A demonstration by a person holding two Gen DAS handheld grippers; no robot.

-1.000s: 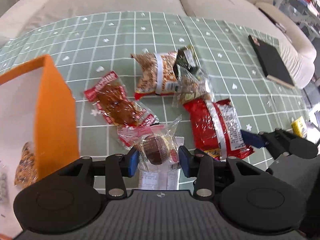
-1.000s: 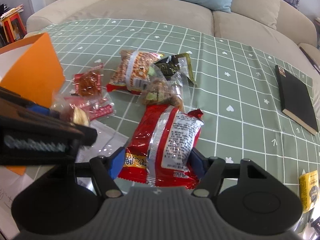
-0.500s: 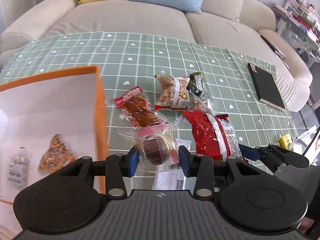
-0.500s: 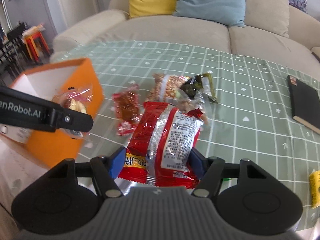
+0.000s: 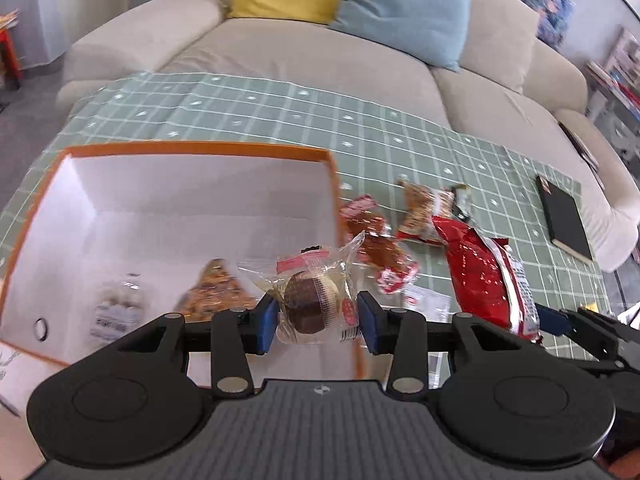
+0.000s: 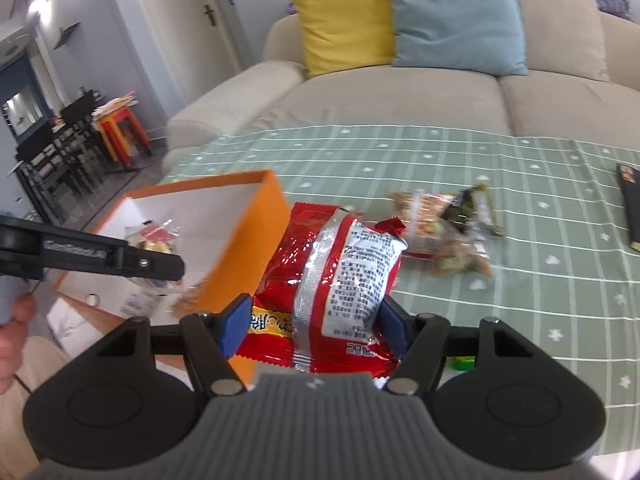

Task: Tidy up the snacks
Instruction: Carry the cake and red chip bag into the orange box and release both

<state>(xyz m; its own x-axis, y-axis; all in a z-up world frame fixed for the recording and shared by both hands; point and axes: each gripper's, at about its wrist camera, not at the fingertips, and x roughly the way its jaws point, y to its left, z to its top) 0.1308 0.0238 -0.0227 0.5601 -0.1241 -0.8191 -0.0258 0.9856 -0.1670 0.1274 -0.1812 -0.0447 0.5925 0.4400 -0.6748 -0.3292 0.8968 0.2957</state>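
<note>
My left gripper is shut on a clear-wrapped chocolate cupcake and holds it in the air over the right wall of the orange box. The box has a white inside with a triangular snack and a pale packet on its floor. My right gripper is shut on a red snack bag and holds it up beside the box. The red bag also shows in the left wrist view. The left gripper's arm reaches over the box in the right wrist view.
On the green checked tablecloth lie a red-wrapped brown snack, a peanut-coloured bag and a dark green packet. A black notebook lies at the right. A beige sofa stands behind the table.
Both grippers have risen and moved left toward the orange box, each carrying its snack. The cupcake now hangs over the box's right wall; the red bag has left the table.
</note>
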